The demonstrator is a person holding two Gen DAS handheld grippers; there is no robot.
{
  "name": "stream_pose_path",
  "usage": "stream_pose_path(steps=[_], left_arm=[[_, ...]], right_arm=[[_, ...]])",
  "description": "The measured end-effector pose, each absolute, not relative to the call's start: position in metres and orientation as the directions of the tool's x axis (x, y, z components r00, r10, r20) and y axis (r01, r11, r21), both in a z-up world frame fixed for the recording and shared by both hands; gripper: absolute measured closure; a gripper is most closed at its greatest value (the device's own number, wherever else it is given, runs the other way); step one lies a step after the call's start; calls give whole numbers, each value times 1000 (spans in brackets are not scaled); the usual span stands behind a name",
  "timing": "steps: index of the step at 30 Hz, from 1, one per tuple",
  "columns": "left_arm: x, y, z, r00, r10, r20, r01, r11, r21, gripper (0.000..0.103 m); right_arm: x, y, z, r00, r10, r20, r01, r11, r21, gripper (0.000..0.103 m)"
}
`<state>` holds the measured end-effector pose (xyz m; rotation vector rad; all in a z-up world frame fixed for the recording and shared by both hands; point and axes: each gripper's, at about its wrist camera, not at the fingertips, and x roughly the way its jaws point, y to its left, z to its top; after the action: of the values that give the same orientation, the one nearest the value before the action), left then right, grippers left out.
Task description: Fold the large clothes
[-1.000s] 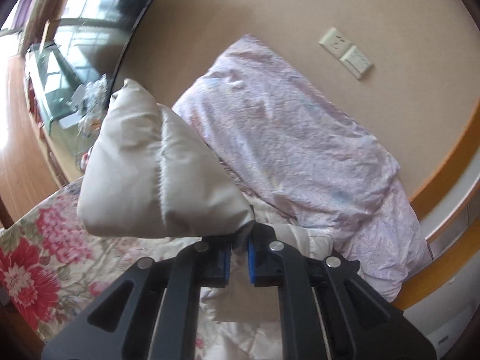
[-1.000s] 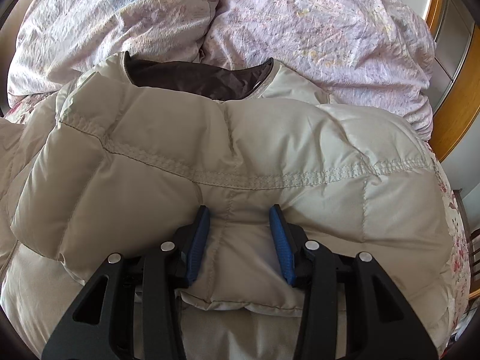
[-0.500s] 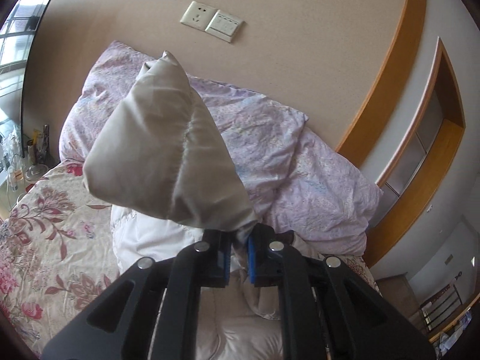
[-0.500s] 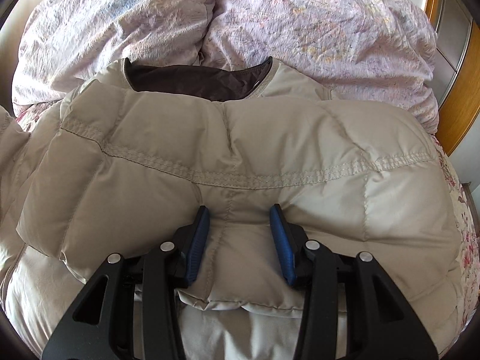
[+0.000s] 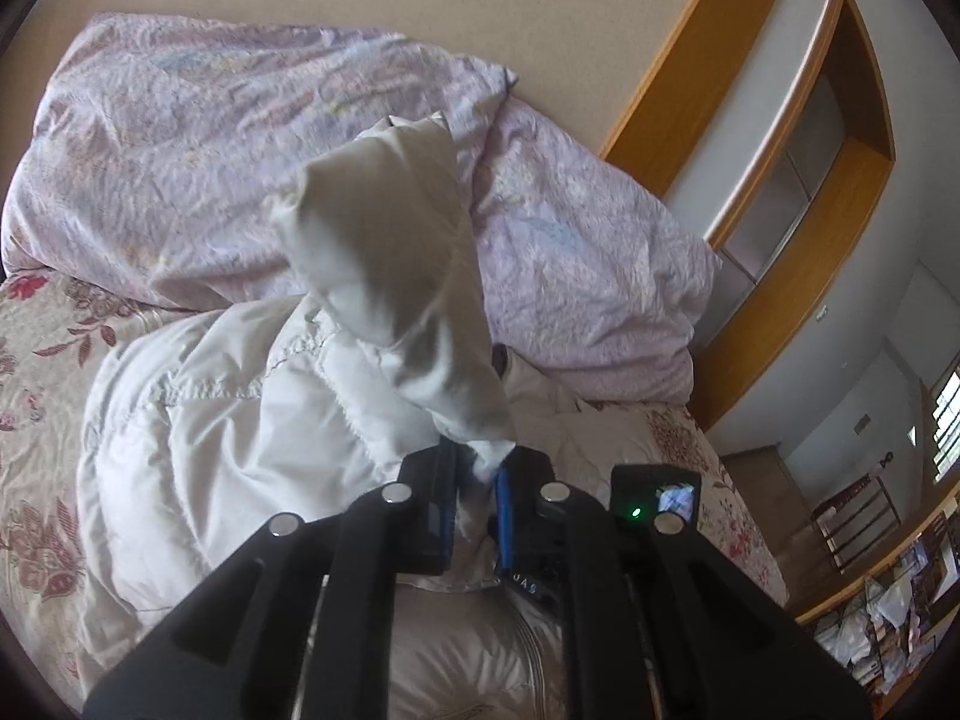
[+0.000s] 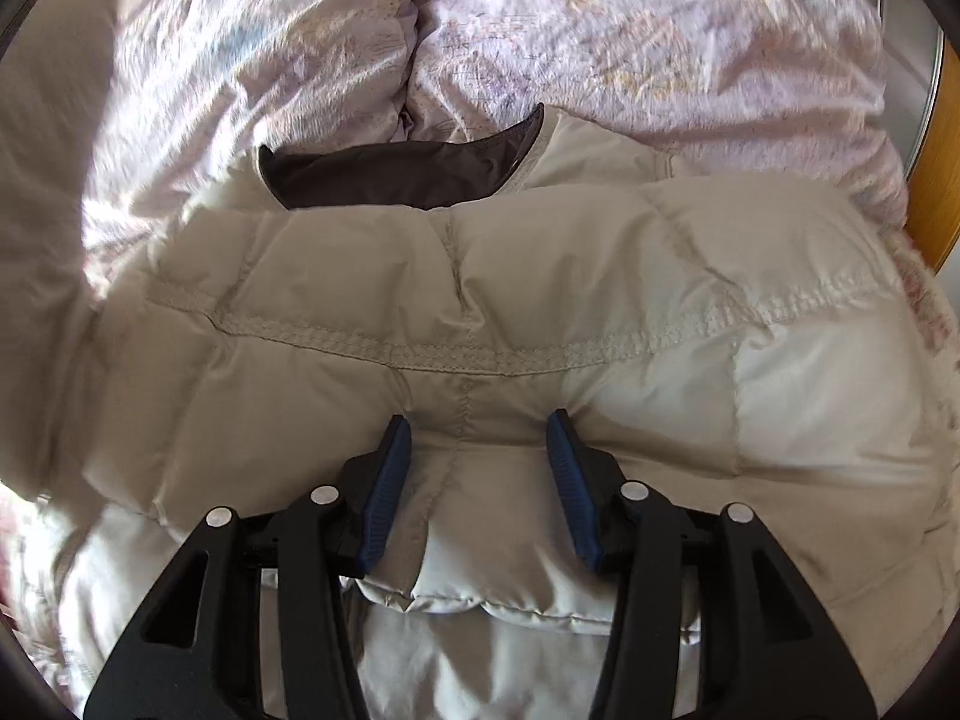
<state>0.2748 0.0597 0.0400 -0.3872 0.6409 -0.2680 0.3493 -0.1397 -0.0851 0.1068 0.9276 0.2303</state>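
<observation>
A cream quilted puffer jacket [image 6: 540, 312] with a dark brown lining at the collar [image 6: 384, 171] lies on the bed. My left gripper [image 5: 478, 468] is shut on the jacket's sleeve [image 5: 396, 276], which stands up above the jacket body [image 5: 228, 420]. My right gripper [image 6: 477, 456] is open, its blue pads [image 6: 387, 480] resting on either side of a folded jacket panel without pinching it. The raised sleeve shows blurred at the left edge of the right wrist view [image 6: 42, 192].
A crumpled lilac duvet [image 5: 240, 138] is piled against the beige wall behind the jacket; it also shows in the right wrist view [image 6: 600, 42]. A floral bedspread [image 5: 42, 372] covers the bed. A wooden-framed niche [image 5: 810, 138] is at the right.
My left gripper has swung right with the sleeve, from over the bed's left side to above the jacket body. My right gripper has stayed open on the jacket, barely moving.
</observation>
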Motion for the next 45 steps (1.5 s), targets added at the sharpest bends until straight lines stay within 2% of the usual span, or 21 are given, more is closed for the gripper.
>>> stream_pose_path(steps=[3, 5, 8, 11, 18, 25, 31, 36, 45], left_arm=[[286, 34, 13, 715, -383, -585, 143, 899, -413, 81], [293, 14, -4, 664, -405, -629, 176, 902, -395, 55], [293, -15, -20, 618, -407, -673, 234, 912, -338, 27], [284, -18, -16, 620, -425, -659, 270, 905, -329, 20], [275, 40, 7, 736, -229, -637, 108, 969, -223, 17], [289, 94, -10, 732, -38, -680, -63, 990, -123, 17], [303, 112, -48, 668, 1, -744, -116, 988, -104, 17], [307, 111, -60, 663, 21, -749, -117, 990, -76, 17], [320, 110, -78, 622, 42, -782, -131, 990, -51, 10]], right_arm=[[338, -161, -72, 609, 244, -755, -117, 969, 219, 53], [328, -178, -63, 646, 219, -731, -78, 972, 222, 52], [316, -205, -49, 696, 168, -698, -5, 973, 229, 51], [305, -218, -34, 743, 158, -650, -9, 974, 226, 51], [310, -183, -17, 723, 361, -589, -262, 932, 250, 51], [329, -138, -39, 657, 395, -642, -348, 914, 206, 51], [342, -128, -75, 602, 326, -729, -306, 937, 167, 52], [350, -132, -86, 567, 339, -751, -294, 935, 200, 51], [359, -135, -94, 544, 372, -752, -287, 925, 249, 51]])
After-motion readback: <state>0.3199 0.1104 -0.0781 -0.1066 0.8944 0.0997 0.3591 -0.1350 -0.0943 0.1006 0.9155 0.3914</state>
